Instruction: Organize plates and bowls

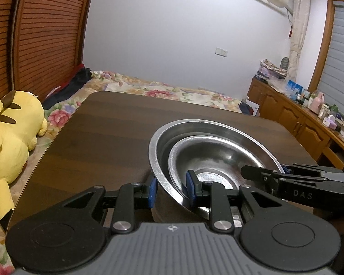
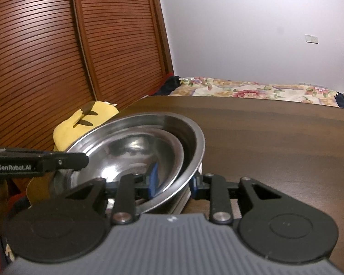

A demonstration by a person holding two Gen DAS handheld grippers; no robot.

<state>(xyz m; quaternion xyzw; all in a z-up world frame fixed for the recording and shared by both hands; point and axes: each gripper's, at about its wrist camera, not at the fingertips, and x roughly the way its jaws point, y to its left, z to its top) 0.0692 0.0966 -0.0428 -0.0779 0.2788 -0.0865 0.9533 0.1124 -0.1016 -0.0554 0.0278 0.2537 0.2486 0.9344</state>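
A large steel bowl (image 1: 252, 135) (image 2: 191, 137) holds a smaller steel bowl (image 1: 217, 158) (image 2: 130, 151) nested inside it, over the dark wooden table (image 1: 117, 133) (image 2: 275, 142). My left gripper (image 1: 171, 191) straddles their near rims, one blue pad outside the large bowl and one inside the small bowl, shut on them. My right gripper (image 2: 173, 181) clamps the opposite side the same way; in the left wrist view the right gripper (image 1: 284, 168) reaches in from the right. The left gripper (image 2: 83, 158) enters the right wrist view from the left. More steel edges (image 2: 182, 200) show under the large bowl.
A yellow plush toy (image 1: 9, 137) (image 2: 89, 116) lies off the table's left edge. Behind the table is a bed with a floral cover (image 1: 160, 89) (image 2: 252, 88). Louvred wooden doors (image 2: 57, 57) stand to the left. A cluttered wooden sideboard (image 1: 298, 119) runs along the right.
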